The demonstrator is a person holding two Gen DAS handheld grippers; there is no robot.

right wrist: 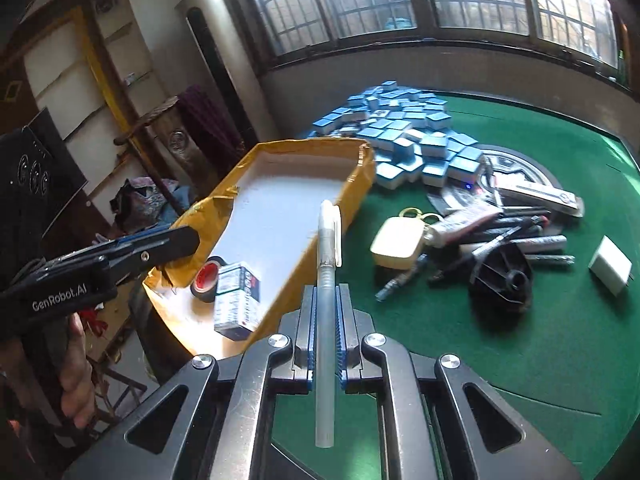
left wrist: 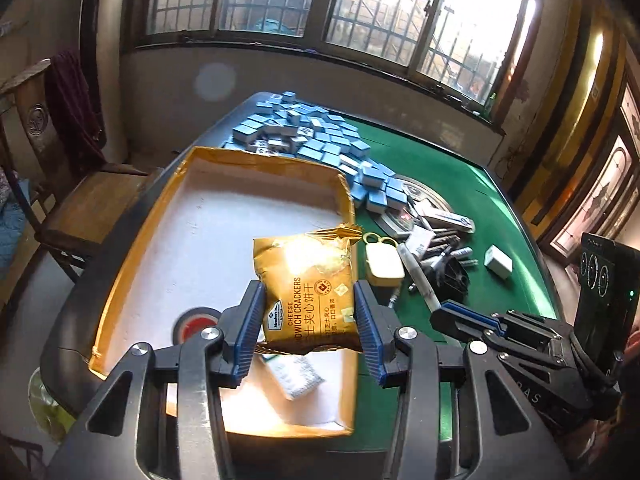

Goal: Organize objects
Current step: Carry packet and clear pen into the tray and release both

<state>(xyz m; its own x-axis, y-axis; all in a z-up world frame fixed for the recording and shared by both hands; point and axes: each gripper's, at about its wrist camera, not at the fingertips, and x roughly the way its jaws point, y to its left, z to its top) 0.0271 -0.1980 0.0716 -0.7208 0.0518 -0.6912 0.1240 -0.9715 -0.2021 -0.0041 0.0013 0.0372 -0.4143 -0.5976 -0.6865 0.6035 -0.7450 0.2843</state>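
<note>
My left gripper (left wrist: 309,304) is shut on a yellow cheese cracker packet (left wrist: 306,292) and holds it above the near right part of the open yellow-rimmed box (left wrist: 132,240). The box (right wrist: 360,184) holds a roll of tape (right wrist: 206,278), a small printed carton (right wrist: 238,304) and, in the left wrist view, a white sachet (left wrist: 298,376). My right gripper (right wrist: 326,300) is shut on a clear white-capped pen (right wrist: 328,264), held over the box's right wall. The right gripper also shows side-on in the left wrist view (left wrist: 460,316).
On the green table (right wrist: 500,340) lie a pile of blue mahjong tiles (right wrist: 408,140), a cream case with gold rings (right wrist: 396,244), several pens and markers (right wrist: 516,236), a black round part (right wrist: 502,280) and a white charger (right wrist: 610,266). A wooden chair (left wrist: 76,200) stands left.
</note>
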